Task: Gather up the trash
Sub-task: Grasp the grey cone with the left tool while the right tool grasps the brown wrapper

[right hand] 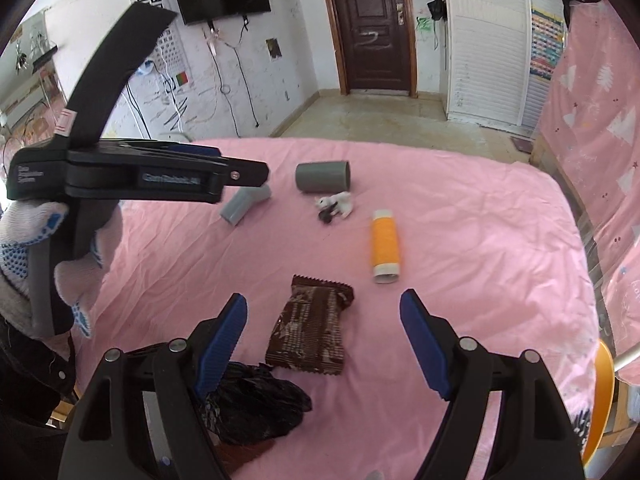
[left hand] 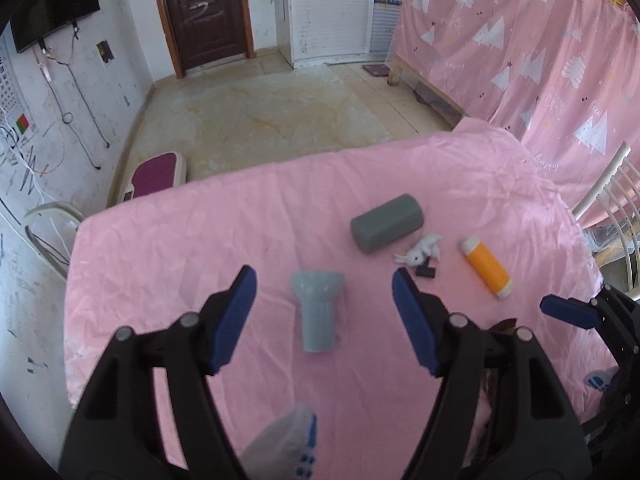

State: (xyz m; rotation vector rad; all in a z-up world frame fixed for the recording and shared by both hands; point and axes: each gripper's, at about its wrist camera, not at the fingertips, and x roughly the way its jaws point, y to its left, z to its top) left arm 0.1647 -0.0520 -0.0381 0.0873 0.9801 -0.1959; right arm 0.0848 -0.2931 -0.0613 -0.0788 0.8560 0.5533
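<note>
Brown snack wrapper (right hand: 311, 326) flat on pink tablecloth (right hand: 480, 240), between spread fingers of right gripper (right hand: 322, 312), untouched. Black plastic bag (right hand: 256, 404) beside left finger. Left gripper (left hand: 324, 286) released, straddling grey flared tube (left hand: 318, 310).

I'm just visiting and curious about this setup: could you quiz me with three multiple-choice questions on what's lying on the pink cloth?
1. Where is the brown wrapper?
A. between the right gripper's jaws
B. beside the door
C. on the chair

2. What colour is the tube with white ends?
A. green
B. orange
C. black

3. How does the left gripper stand?
A. shut on the grey funnel piece
B. open
C. out of view

Answers: 1 A, it lies between the spread jaws. 2 B, the body is orange. 3 B, jaws apart, holding nothing.
</note>
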